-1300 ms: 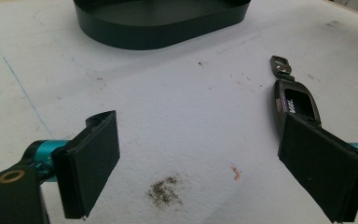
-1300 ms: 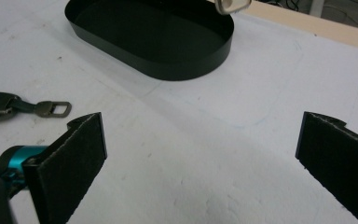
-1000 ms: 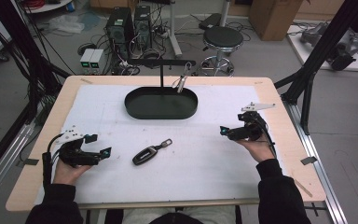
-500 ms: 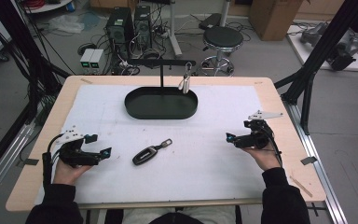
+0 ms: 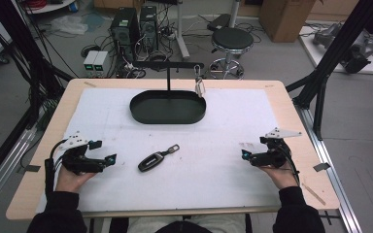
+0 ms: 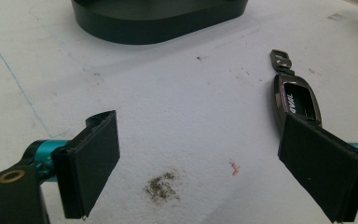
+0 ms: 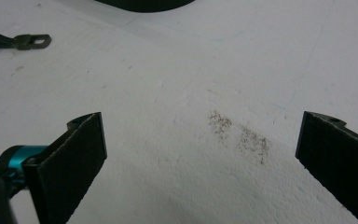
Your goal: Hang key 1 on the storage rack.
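A black car key fob with a metal clip lies flat on the white mat, in front of the black oval tray. In the left gripper view the key fob lies just beyond the right jaw. My left gripper rests low at the mat's front left, open, nothing between its jaws. My right gripper sits at the front right, open and empty. The fob's clip shows at the top left of the right gripper view.
A black T-shaped stand rises behind the tray, with a small silver key hanging from its right end. Grey smudges mark the white mat. The wooden table edge borders the mat; stool and computers stand on the floor beyond.
My right gripper has moved down and toward the near edge of the table, lowering onto the mat. The left gripper and the key fob have stayed still.
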